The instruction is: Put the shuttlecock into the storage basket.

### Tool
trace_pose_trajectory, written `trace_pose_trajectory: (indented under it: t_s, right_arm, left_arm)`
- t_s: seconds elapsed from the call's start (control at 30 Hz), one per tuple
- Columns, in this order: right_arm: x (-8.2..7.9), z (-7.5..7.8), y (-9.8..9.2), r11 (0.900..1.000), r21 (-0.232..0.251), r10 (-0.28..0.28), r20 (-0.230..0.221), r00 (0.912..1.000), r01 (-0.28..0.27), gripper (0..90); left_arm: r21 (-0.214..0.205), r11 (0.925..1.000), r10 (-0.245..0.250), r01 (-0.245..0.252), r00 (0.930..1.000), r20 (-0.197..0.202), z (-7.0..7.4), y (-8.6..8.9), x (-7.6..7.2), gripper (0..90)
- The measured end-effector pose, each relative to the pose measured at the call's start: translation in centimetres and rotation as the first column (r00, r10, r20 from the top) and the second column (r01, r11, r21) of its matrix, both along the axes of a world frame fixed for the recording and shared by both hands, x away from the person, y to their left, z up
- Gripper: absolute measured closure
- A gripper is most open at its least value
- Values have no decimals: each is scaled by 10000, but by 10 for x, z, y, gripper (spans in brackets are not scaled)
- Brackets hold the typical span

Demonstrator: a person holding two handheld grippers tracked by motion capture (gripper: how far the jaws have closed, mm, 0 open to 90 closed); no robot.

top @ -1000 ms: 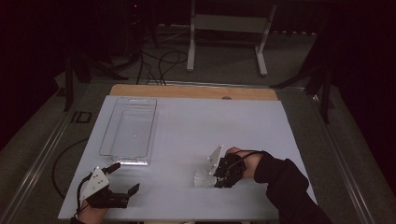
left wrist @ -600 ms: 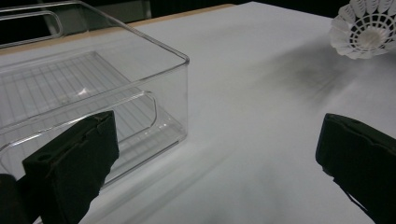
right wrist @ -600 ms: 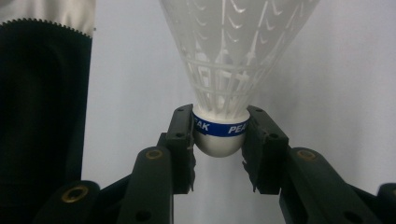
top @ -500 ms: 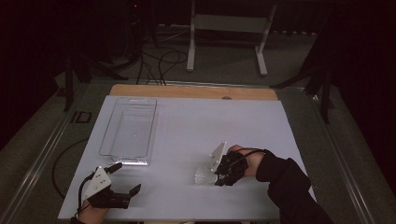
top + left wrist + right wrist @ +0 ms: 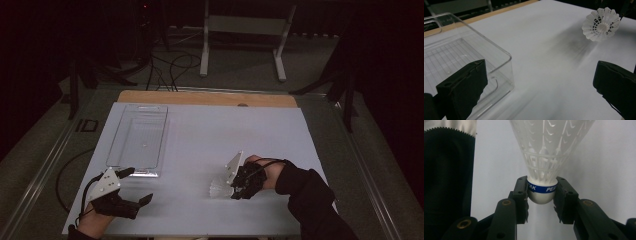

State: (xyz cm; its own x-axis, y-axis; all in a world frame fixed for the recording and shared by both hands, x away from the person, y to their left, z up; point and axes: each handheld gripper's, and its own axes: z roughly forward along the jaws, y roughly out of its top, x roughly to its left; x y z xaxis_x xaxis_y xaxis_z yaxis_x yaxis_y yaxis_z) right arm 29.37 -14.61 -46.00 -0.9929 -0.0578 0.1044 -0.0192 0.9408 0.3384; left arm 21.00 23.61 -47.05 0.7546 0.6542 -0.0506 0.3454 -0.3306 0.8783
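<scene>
A white plastic shuttlecock (image 5: 219, 190) lies low over the white table, right of centre, its skirt pointing left. My right gripper (image 5: 234, 189) is shut on its rounded cork. In the right gripper view the two pads clamp the cork (image 5: 541, 195) at its blue band, and the skirt (image 5: 550, 147) fans upward. My left gripper (image 5: 140, 185) hovers at the front left corner, open, with nothing between its fingers. Its view shows both black pads (image 5: 461, 87) wide apart and the shuttlecock (image 5: 602, 24) far off at the upper right.
A clear plastic box (image 5: 111, 159) sits on the left half of the table, just beyond my left gripper; its near corner (image 5: 510, 60) is close to the left pad. A wooden strip (image 5: 207, 97) runs along the far edge. Metal stand legs (image 5: 280, 60) and cables lie beyond.
My left gripper has risen a little and shifted slightly toward the clear box. The right gripper and the shuttlecock have stayed where they were.
</scene>
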Motion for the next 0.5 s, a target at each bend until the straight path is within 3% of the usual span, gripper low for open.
trace_pose_trajectory:
  t_s: [0.17,0.3,0.5]
  right_arm:
    - [0,4,0,9999,151,15,117,9999,-17,658]
    - [-1,6,0,9993,365,67,143,9999,-73,658]
    - [-1,6,0,9987,500,77,24,10000,-78,658]
  left_arm:
    - [332,9992,-191,203,9992,-353,12,-6,7,4]
    - [295,9991,-279,304,9962,-828,18,-10,14,4]
    - [514,9964,-614,672,9923,-1078,33,-22,21,4]
